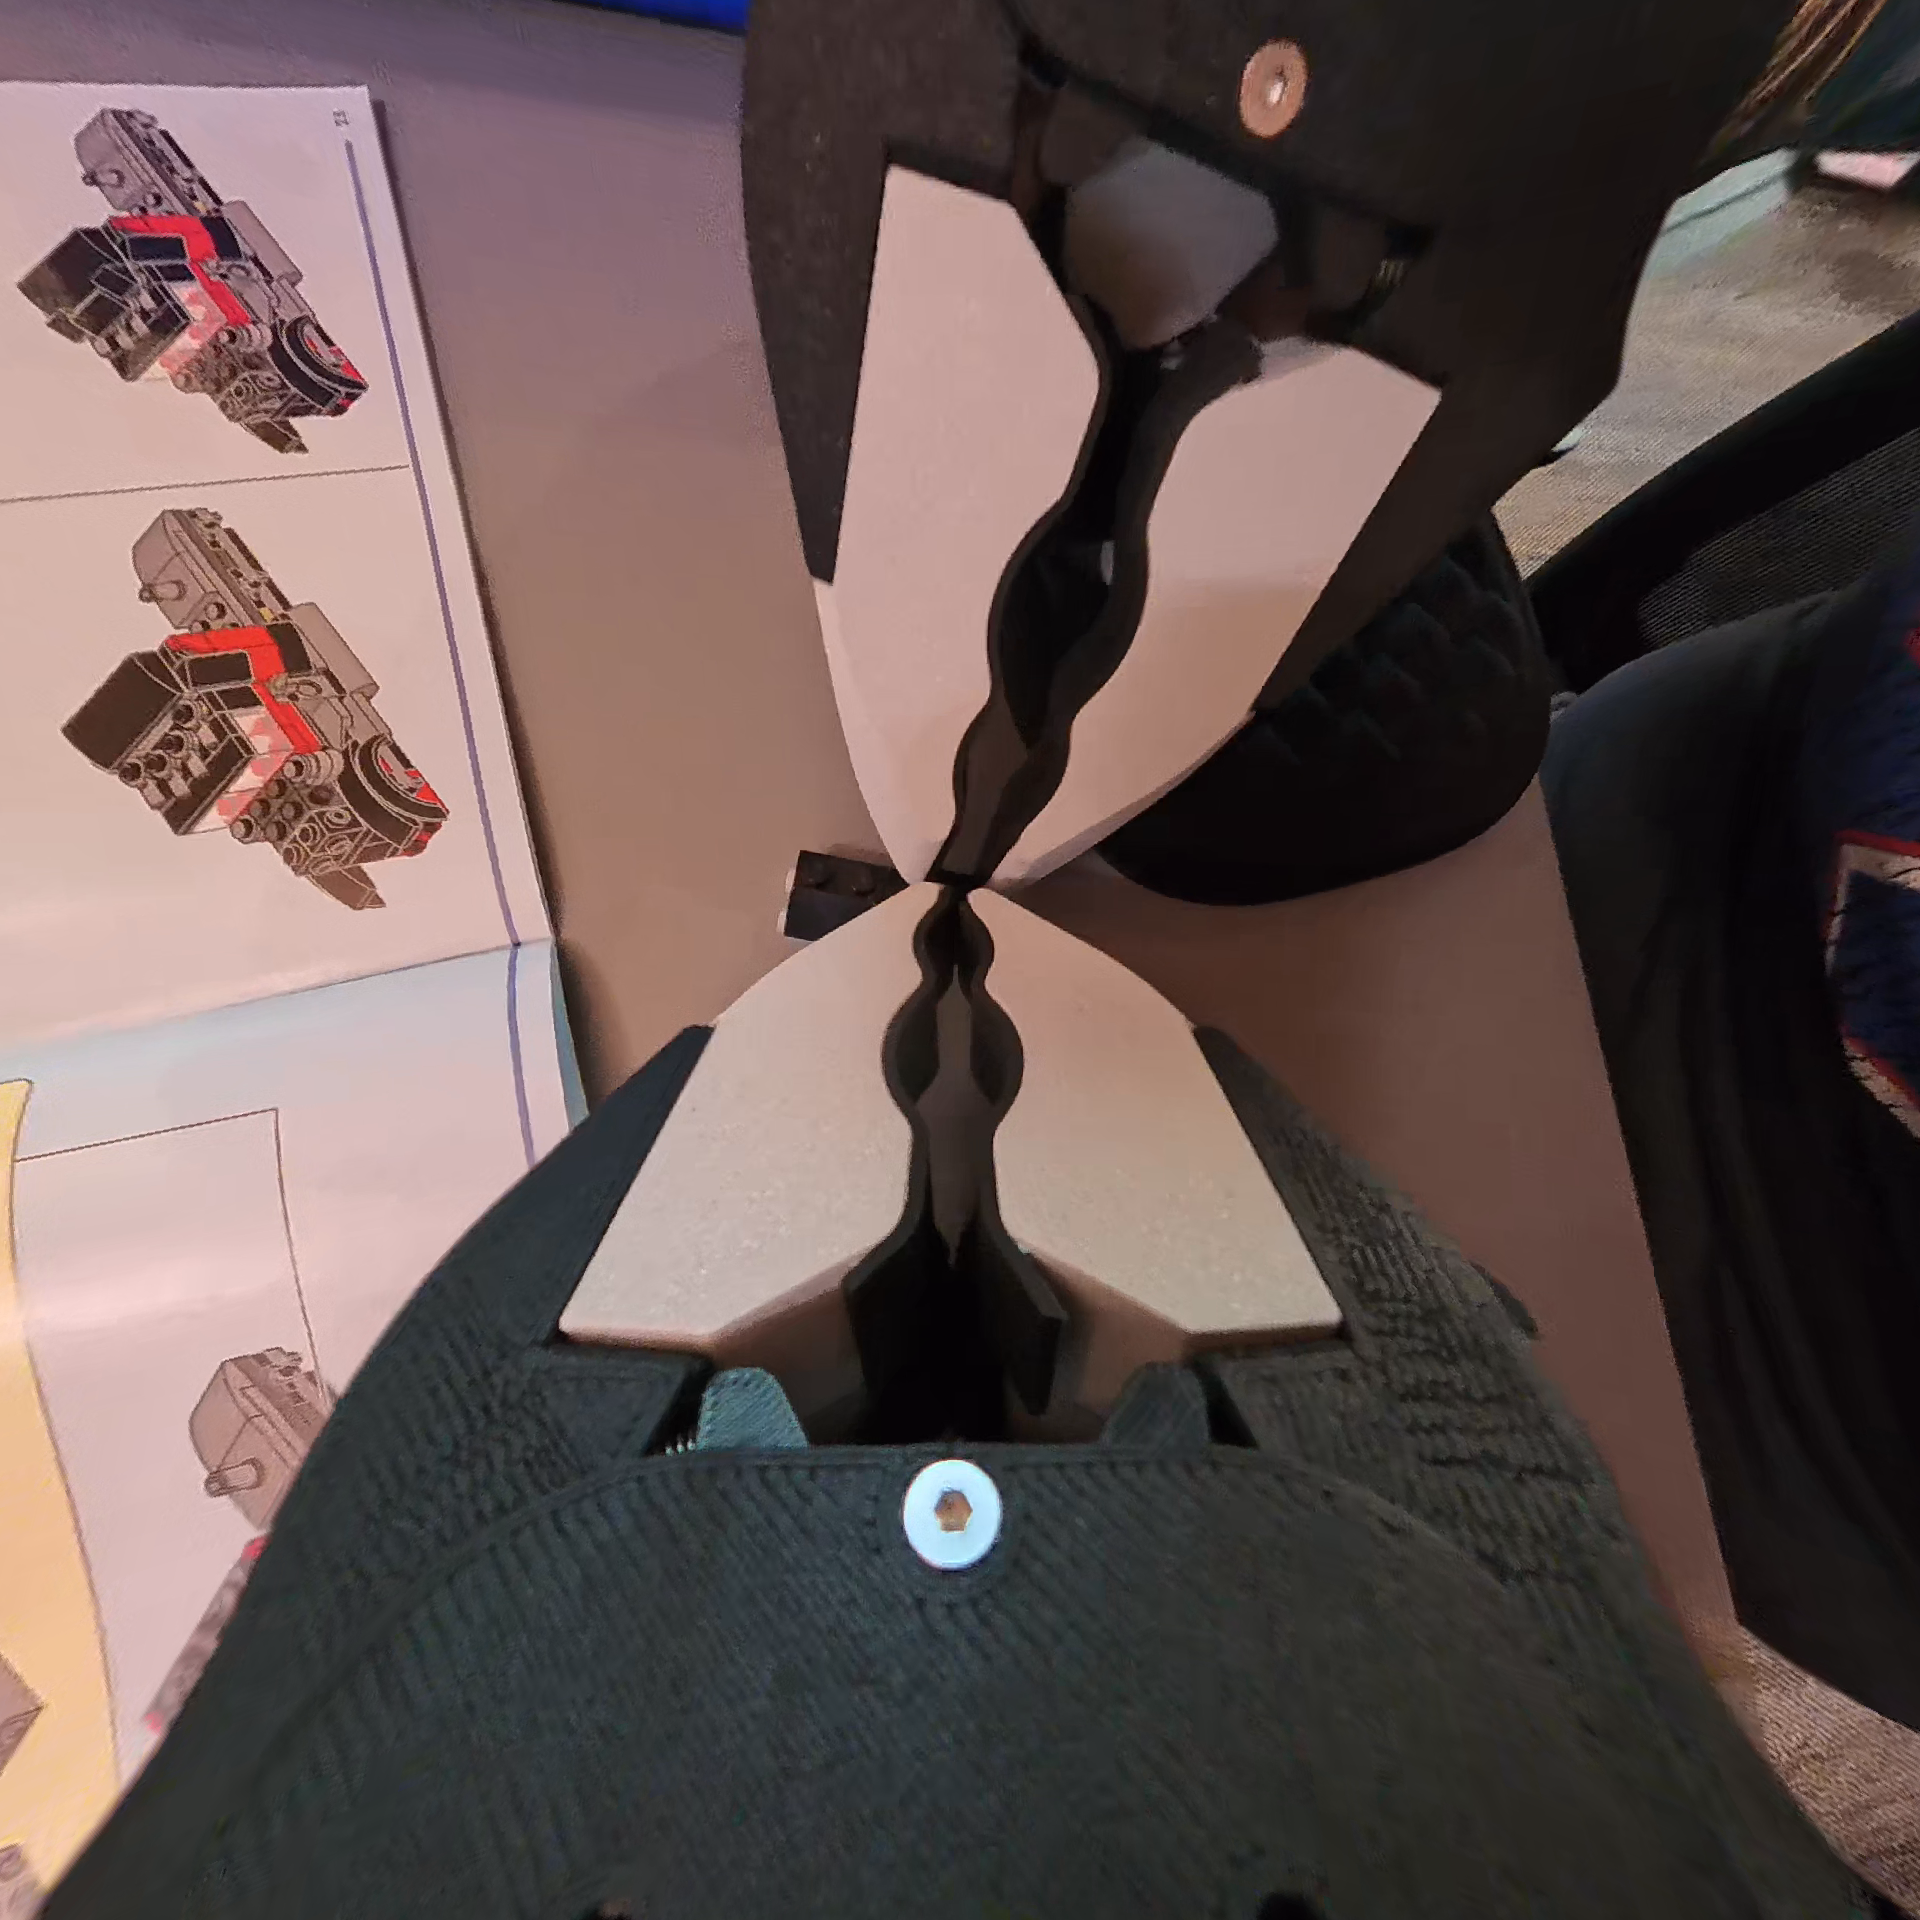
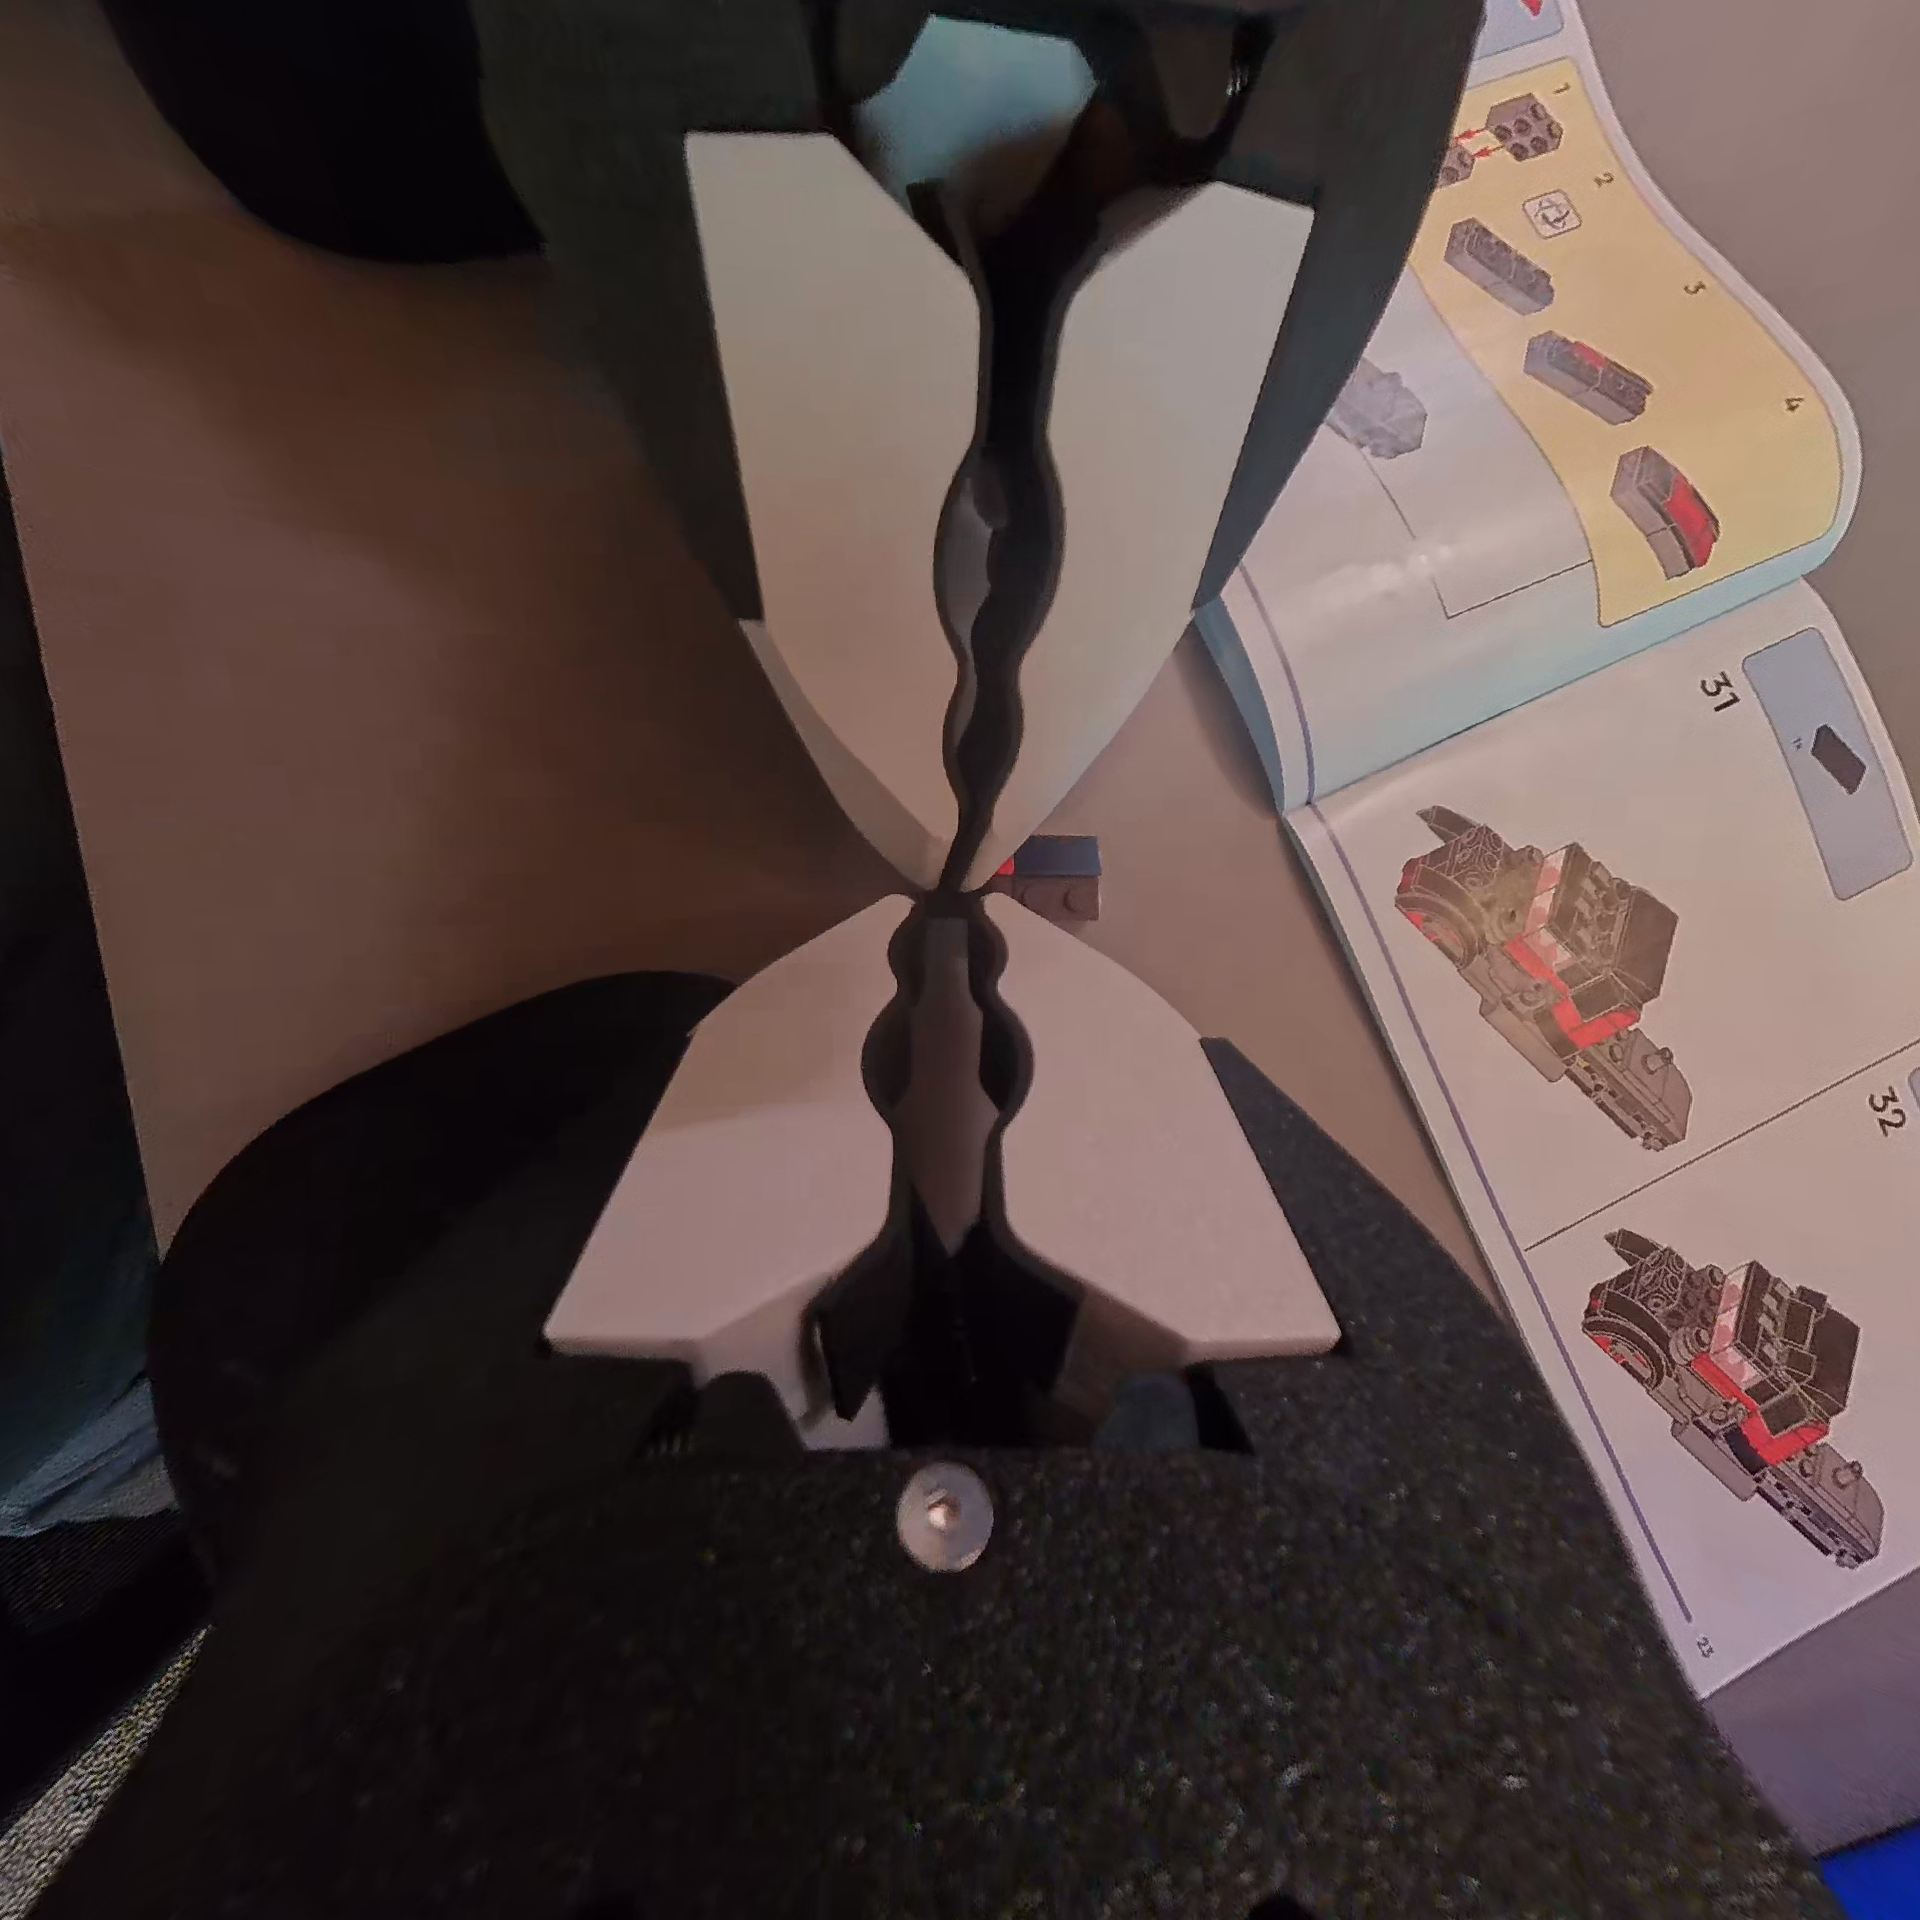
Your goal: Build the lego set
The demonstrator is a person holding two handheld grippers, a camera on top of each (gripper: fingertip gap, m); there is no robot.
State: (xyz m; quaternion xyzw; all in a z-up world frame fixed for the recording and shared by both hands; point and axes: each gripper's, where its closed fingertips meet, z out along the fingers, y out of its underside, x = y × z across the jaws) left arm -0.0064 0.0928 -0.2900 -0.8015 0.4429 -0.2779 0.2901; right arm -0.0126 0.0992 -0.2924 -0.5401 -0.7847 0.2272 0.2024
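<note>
A: Left wrist view first: how do the jaws stand?
B: The left gripper (image 1: 951, 899) has its jaws pressed together at the tips, meeting the right gripper (image 1: 971, 868) tip to tip. A black brick (image 1: 831, 894) pokes out just left of that meeting point; which one pinches it, I cannot tell.
A: Around it?
B: The booklet (image 1: 239, 582) lies left on the surface (image 1: 623, 520).
A: Right wrist view?
B: The right gripper (image 2: 940, 909) is likewise closed, left gripper (image 2: 961, 868) opposite. A blue-and-grey brick piece (image 2: 1055, 878) shows just right of the tips; booklet (image 2: 1610, 1039) farther right.
</note>
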